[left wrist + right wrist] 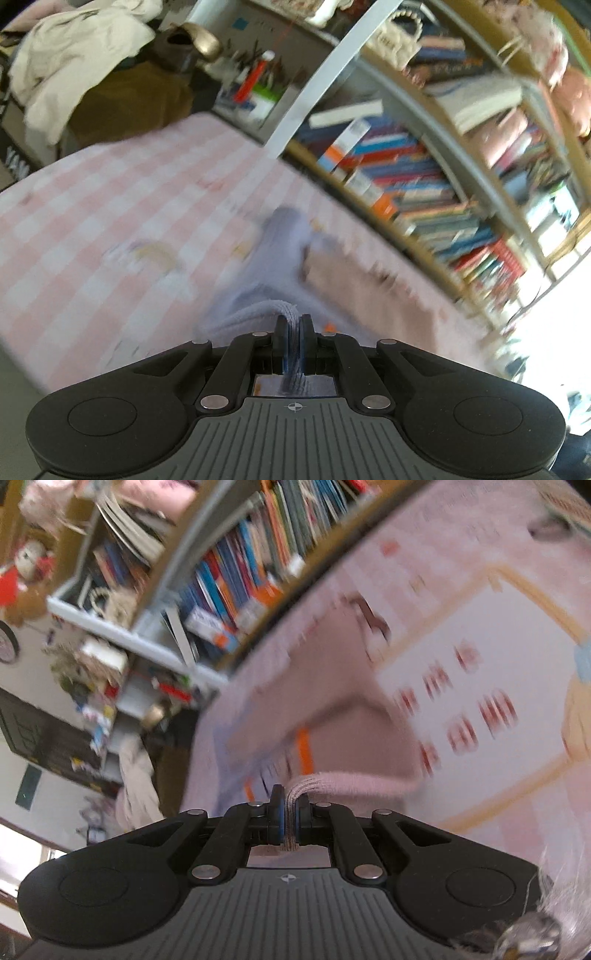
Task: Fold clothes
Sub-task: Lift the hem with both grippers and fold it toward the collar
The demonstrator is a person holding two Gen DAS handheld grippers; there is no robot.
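Note:
A knitted garment with a lavender part (273, 254) and a pink-brown part (354, 280) hangs over a bed covered by a pink checked sheet (110, 206). My left gripper (294, 321) is shut on the garment's lavender ribbed edge. In the right wrist view my right gripper (290, 805) is shut on a pink ribbed edge (351, 779) of the same garment, whose body (325, 701) stretches away over the bed, with an orange stripe (304, 749) showing. Both views are blurred by motion.
A tall bookshelf (424, 177) packed with books runs along the bed's far side. A cream garment (74, 62) is draped over furniture past the bed's end. A printed white and pink blanket (480, 686) covers the bed in the right wrist view.

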